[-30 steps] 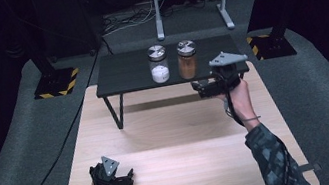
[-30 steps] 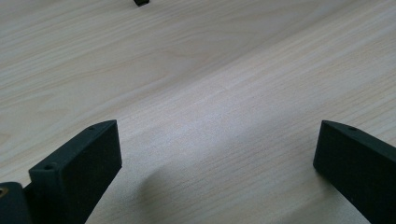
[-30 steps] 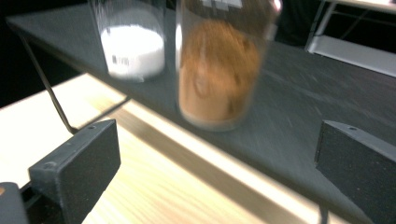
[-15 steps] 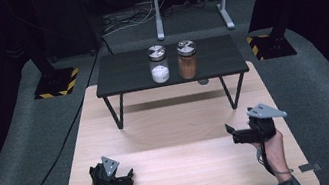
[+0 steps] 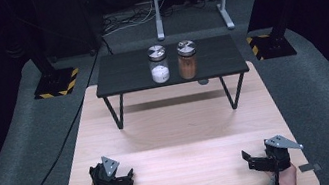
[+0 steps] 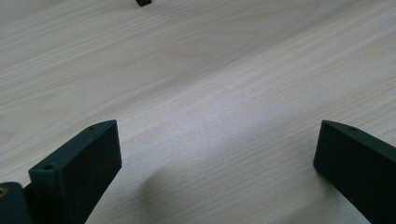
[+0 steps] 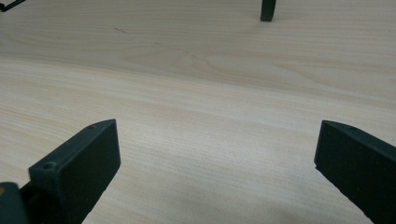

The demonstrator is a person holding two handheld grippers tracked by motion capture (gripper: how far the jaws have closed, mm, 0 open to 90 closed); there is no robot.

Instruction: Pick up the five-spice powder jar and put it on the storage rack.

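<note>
- The small black table [image 5: 129, 73] stood at the far end of the wooden board [image 5: 179, 130].
- Two jars stood side by side on the small black table: the white jar [image 5: 159, 64] left, the orange jar [image 5: 188, 59] right.
- The left gripper [image 5: 125, 179] and right gripper [image 5: 250, 159] rested well in front of that table, jaws wide apart, holding nothing.
- The right gripper looked a little nearer the orange jar.

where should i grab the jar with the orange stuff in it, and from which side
Grip the orange-filled jar around its glass body, below the metal lid, coming from the right side or the front: it stands upright, and the white-filled jar stands close on its left. The right gripper, jaws open, seems best placed.
</note>
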